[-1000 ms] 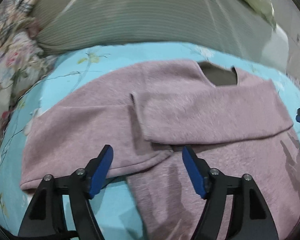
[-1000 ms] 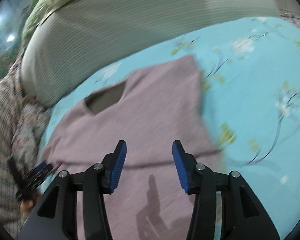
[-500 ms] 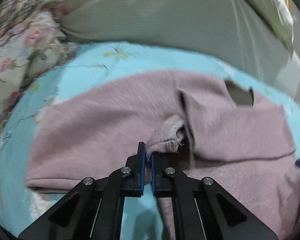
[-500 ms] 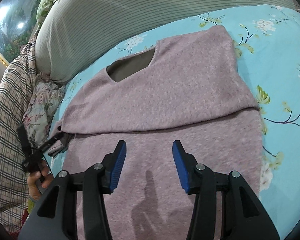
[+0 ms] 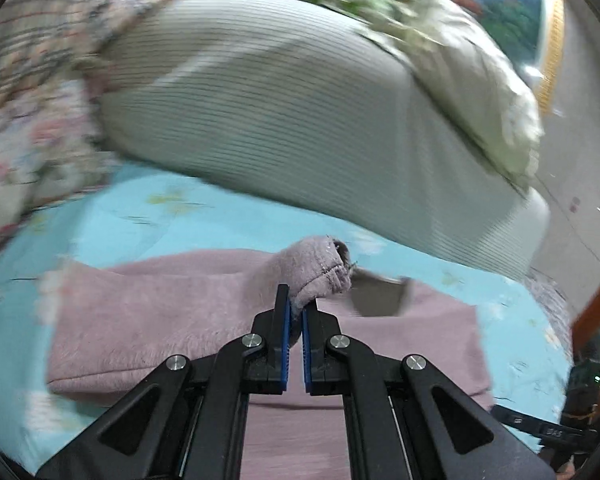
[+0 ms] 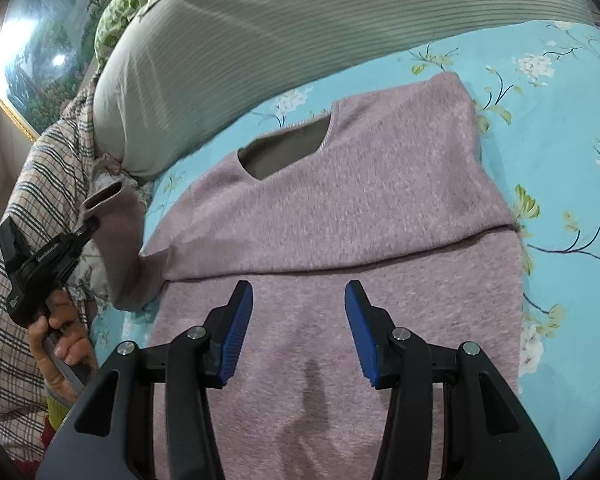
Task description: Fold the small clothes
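Since the earlier frame, left gripper (image 5: 295,312) has clamped its pads on the sleeve cuff (image 5: 320,266) and raised it off the sheet. One mauve sweater (image 6: 360,216) lies flat on the blue floral sheet (image 6: 560,92), right sleeve folded across the chest. Two grippers: right gripper (image 6: 299,320) hovers over the hem, fingers apart, nothing between. One striped pillow (image 6: 260,32) beyond the neckline; plaid blanket (image 6: 28,200) to the left, beside the person's hand (image 6: 58,332).
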`<state>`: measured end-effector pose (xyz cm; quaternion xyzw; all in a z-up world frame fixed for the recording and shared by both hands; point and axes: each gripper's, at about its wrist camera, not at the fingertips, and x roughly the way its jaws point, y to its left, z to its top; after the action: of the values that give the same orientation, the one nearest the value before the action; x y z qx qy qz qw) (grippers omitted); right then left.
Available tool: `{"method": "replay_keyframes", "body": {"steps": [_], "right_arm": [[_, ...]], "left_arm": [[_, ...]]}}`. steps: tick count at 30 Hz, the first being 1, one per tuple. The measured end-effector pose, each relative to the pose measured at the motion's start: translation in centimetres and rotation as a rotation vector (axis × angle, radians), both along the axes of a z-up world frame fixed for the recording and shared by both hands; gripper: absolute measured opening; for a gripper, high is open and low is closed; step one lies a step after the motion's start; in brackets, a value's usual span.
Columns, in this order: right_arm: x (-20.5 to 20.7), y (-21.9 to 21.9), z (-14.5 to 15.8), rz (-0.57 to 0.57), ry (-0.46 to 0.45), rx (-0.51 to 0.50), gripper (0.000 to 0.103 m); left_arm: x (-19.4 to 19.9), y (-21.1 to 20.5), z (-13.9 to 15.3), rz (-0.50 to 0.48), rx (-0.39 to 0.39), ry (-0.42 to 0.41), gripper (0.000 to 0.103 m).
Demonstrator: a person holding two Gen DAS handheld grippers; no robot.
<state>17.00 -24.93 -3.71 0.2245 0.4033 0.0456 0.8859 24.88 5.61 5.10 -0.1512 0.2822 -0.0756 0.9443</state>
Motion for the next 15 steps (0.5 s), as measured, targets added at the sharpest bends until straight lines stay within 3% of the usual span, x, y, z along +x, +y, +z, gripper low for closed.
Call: {"method": "replay_keyframes", "body": {"steps": [5, 9, 12, 14, 15], "right_arm": [[0.0, -2.1, 0.0, -0.049, -0.008, 0.031, 0.049], [0.4, -3.6, -0.4, -0.079, -0.004, 0.051, 0.049], [1.2, -4.0, -0.9, -0.076, 0.019, 0.067, 0.049], [2.1, -3.8, -1.2, -0.062, 0.037, 0.081, 0.05], [2.5, -3.6, -1.3, -0.049, 0.043, 0.087, 0.051]], "left_arm": [[2.7, -9.5, -2.7, -0.146, -0.013, 0.042, 0.003], [4.4, -14.6, -6.1, -0.209, 0.004, 0.101, 0.003], [5.5, -16.8, -9.2, -0.237, 0.058, 0.177, 0.004], [5.3, -16.9, -10.3, -0.246, 0.079, 0.212, 0.012], [5.1, -16.7, -10.5, -0.248, 0.085, 0.227, 0.032]]}}
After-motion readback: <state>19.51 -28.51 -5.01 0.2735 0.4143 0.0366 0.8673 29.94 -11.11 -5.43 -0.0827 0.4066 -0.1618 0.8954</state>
